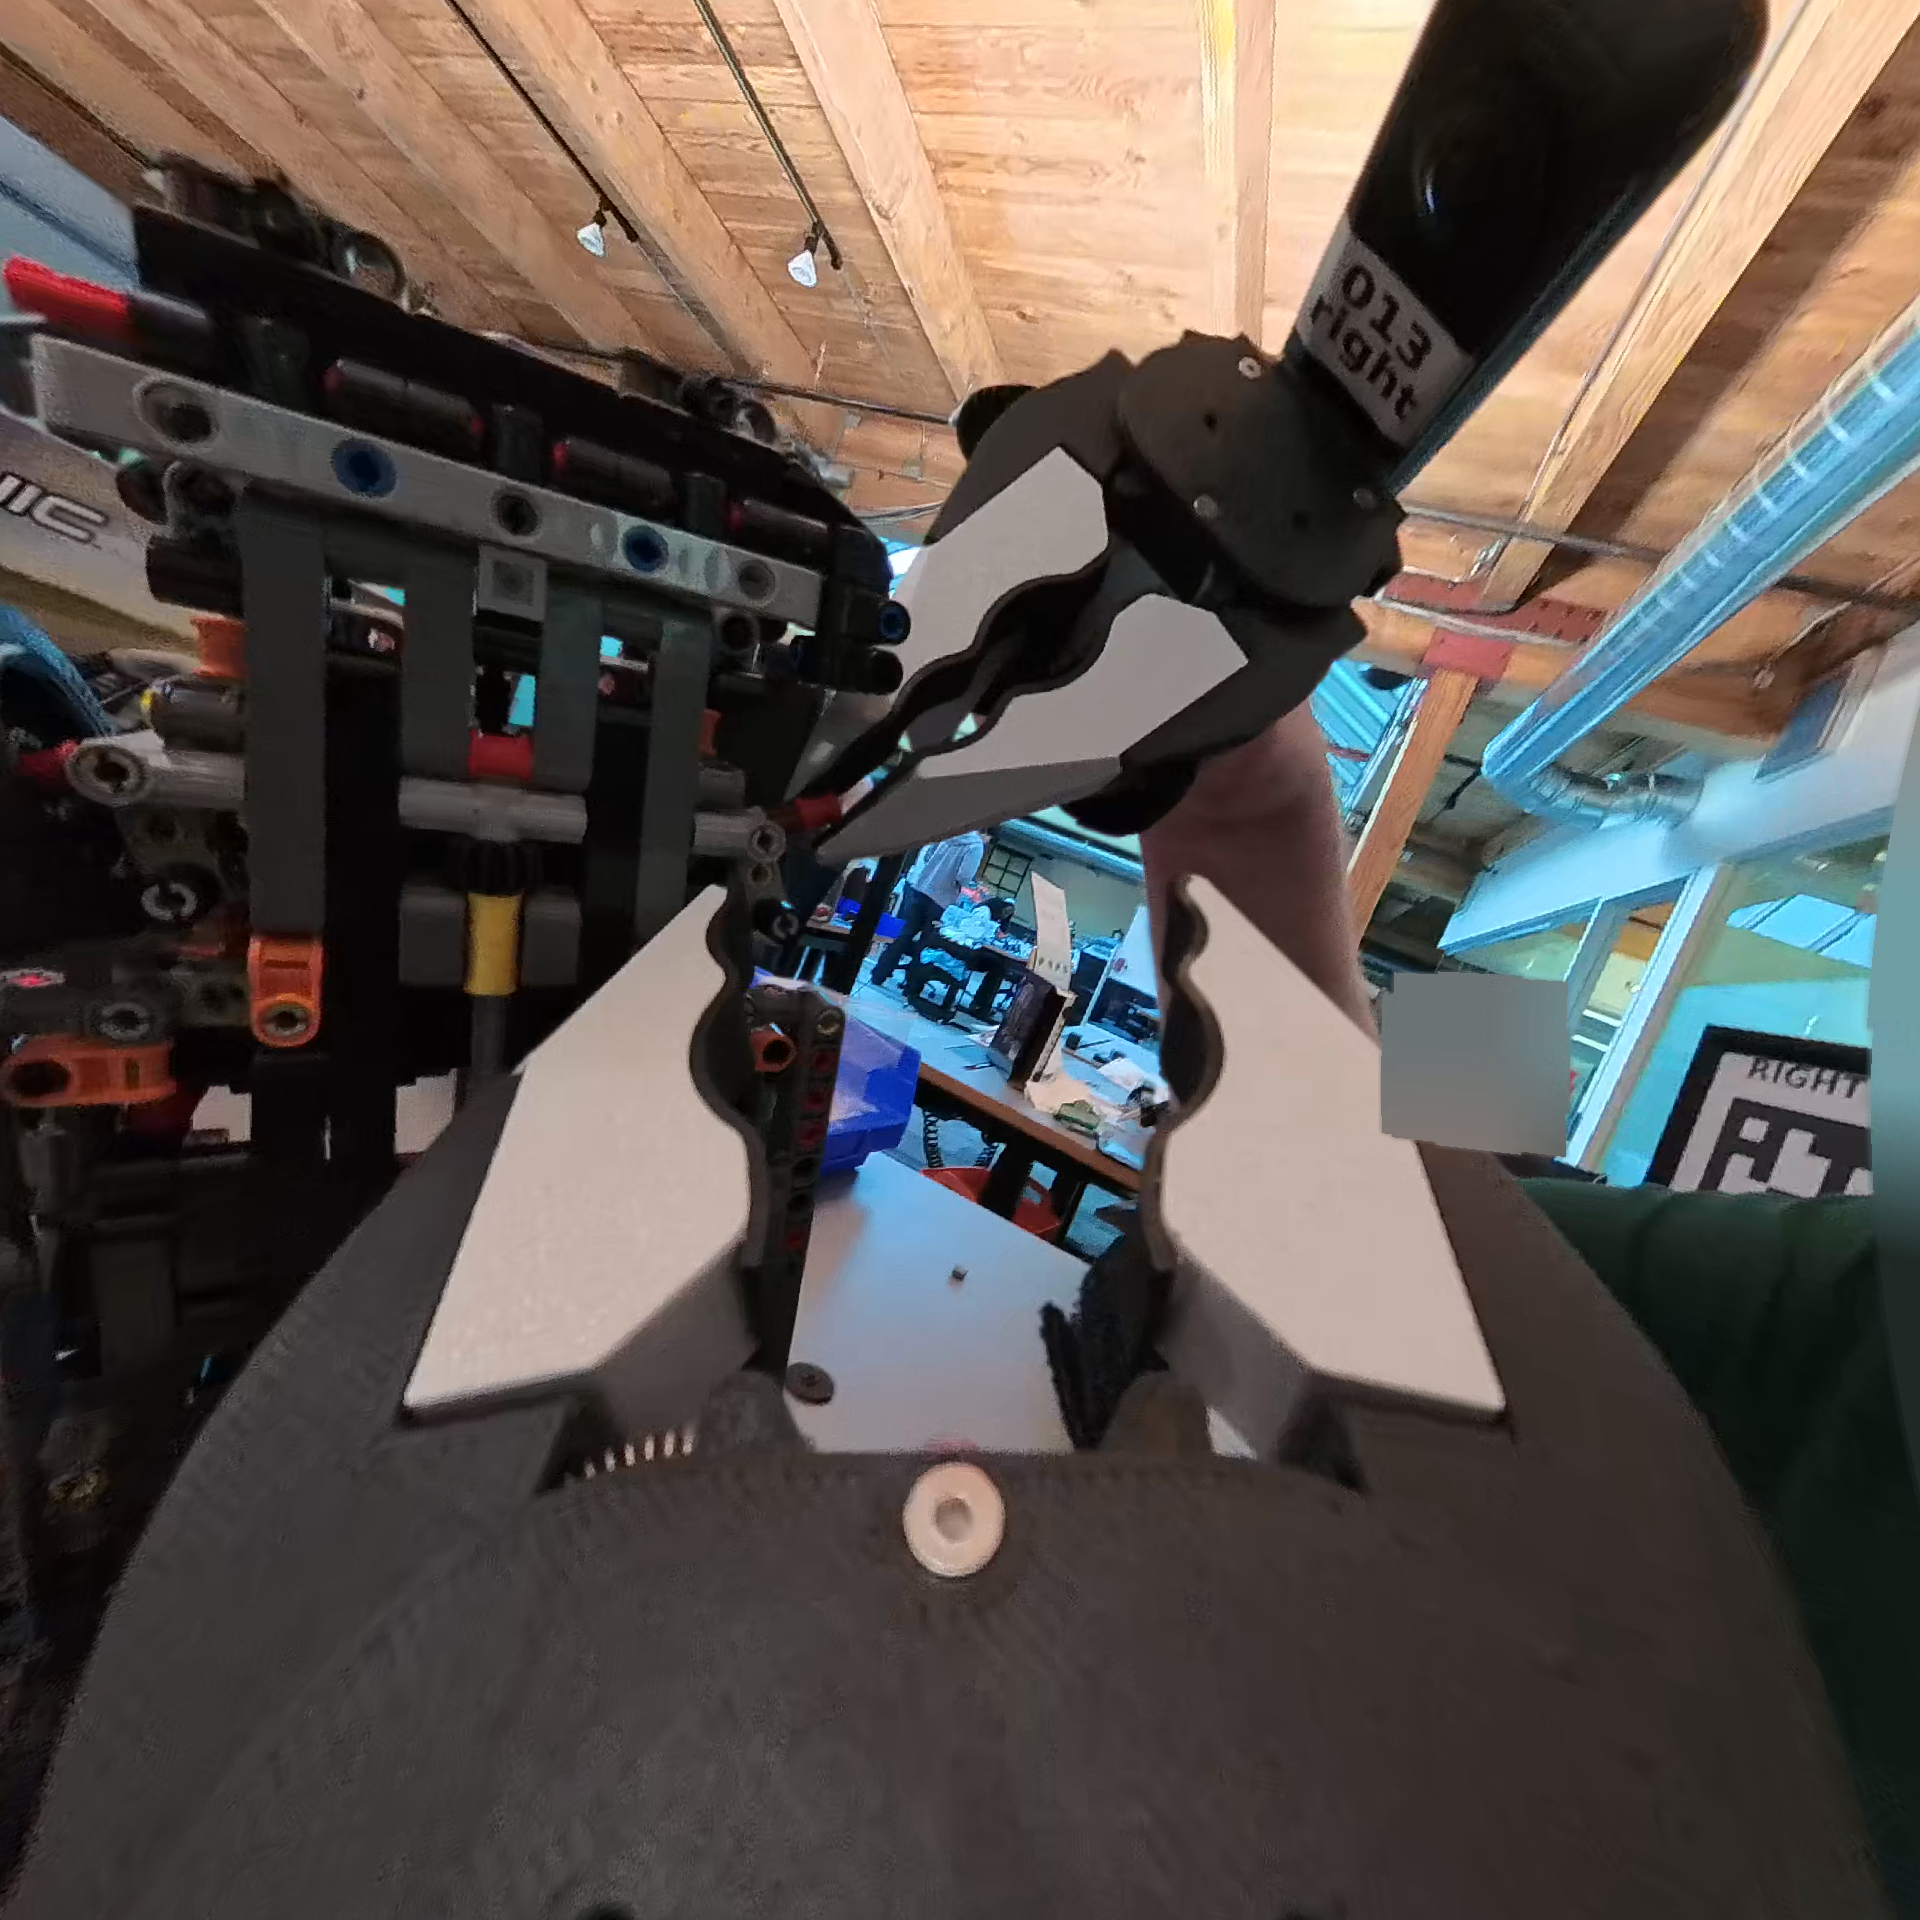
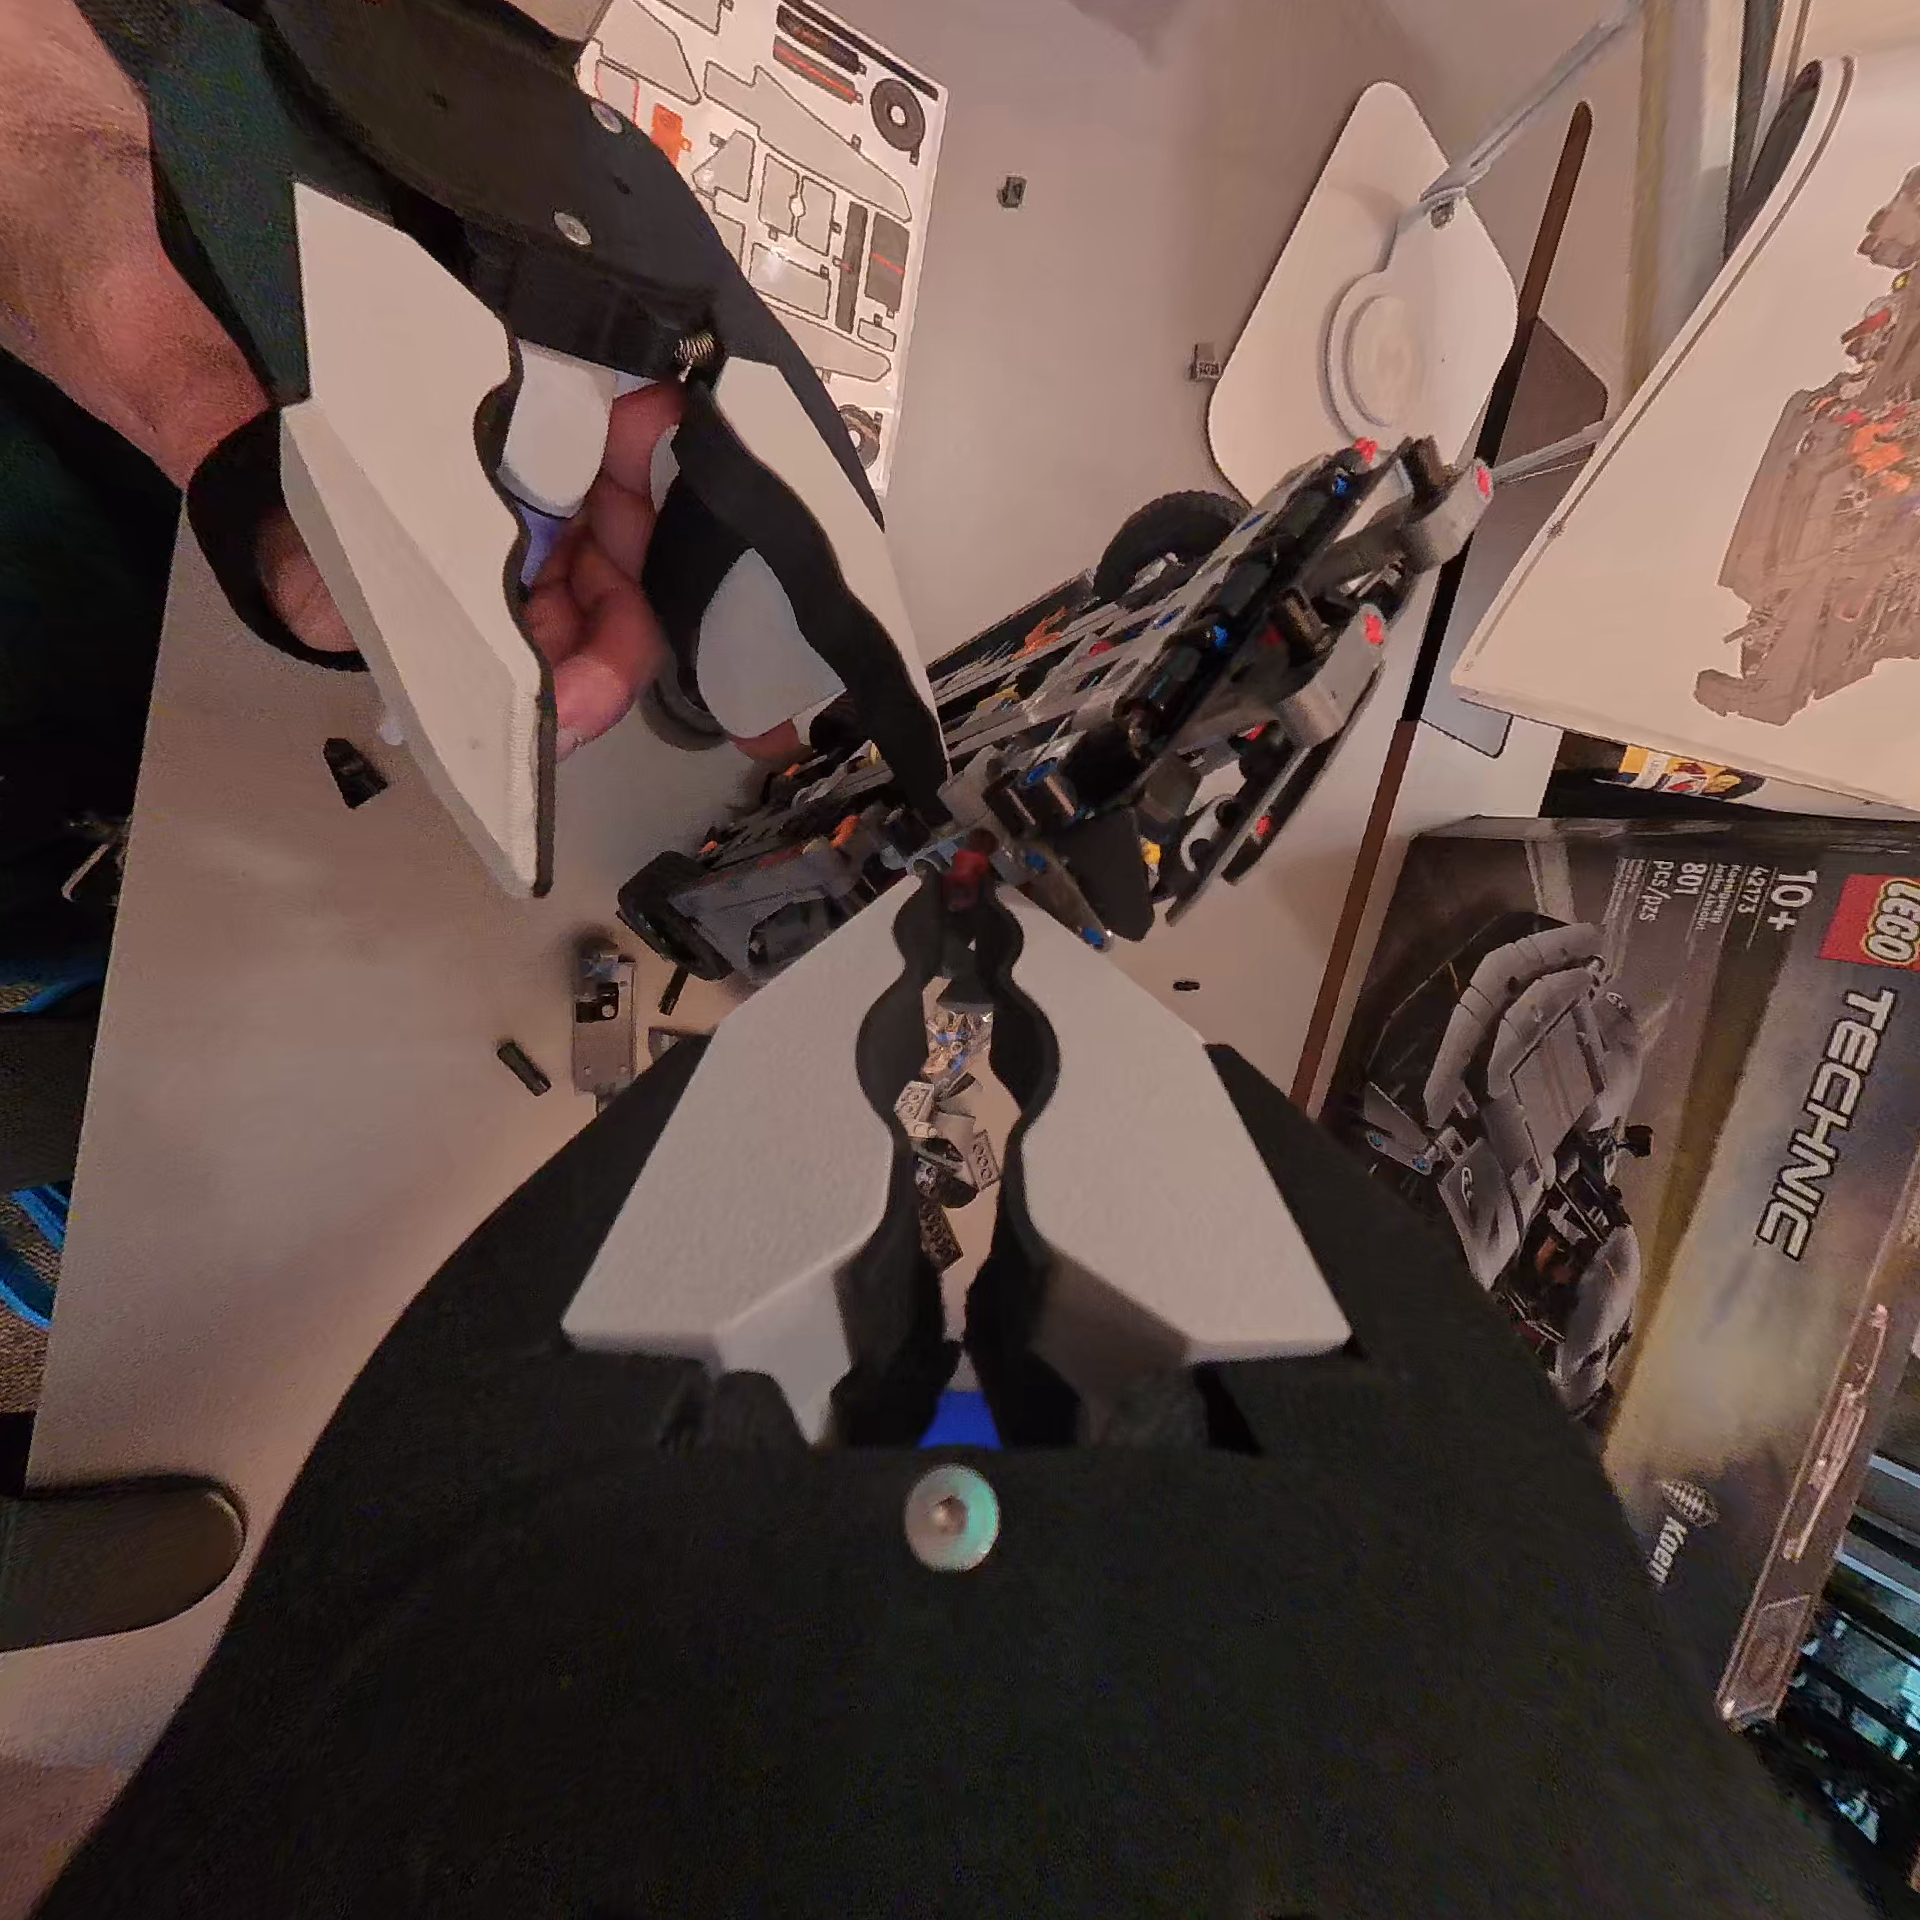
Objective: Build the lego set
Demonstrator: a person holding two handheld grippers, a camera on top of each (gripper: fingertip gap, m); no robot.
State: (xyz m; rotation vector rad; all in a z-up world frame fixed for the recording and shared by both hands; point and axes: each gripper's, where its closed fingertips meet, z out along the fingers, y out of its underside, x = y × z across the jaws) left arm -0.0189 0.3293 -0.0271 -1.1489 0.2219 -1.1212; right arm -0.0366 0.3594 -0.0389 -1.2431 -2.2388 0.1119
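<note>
The grey and black Technic car model point(image 1: 436, 665) is tipped on its side, its underside facing the left wrist view; it also shows in the right wrist view point(image 2: 1143, 707). My right gripper point(image 2: 956, 899) is shut on a small red pin point(image 2: 966, 868) and holds it at the model's edge, by the end of a grey axle point(image 1: 764, 836). It enters the left wrist view from the upper right point(image 1: 826, 826). My left gripper point(image 1: 951, 904) is open; its left finger point(image 1: 623, 1091) rests against the model's edge, its right finger is free.
The white table point(image 2: 260, 1091) carries loose dark parts point(image 2: 603, 1018) and a small pile of pieces point(image 2: 945, 1132). The set's box point(image 2: 1610, 1195), an open instruction booklet point(image 2: 1766, 468), a sticker sheet point(image 2: 810, 177) and a white stand point(image 2: 1371, 312) lie beyond. A blue bin point(image 1: 868, 1081) sits behind the model.
</note>
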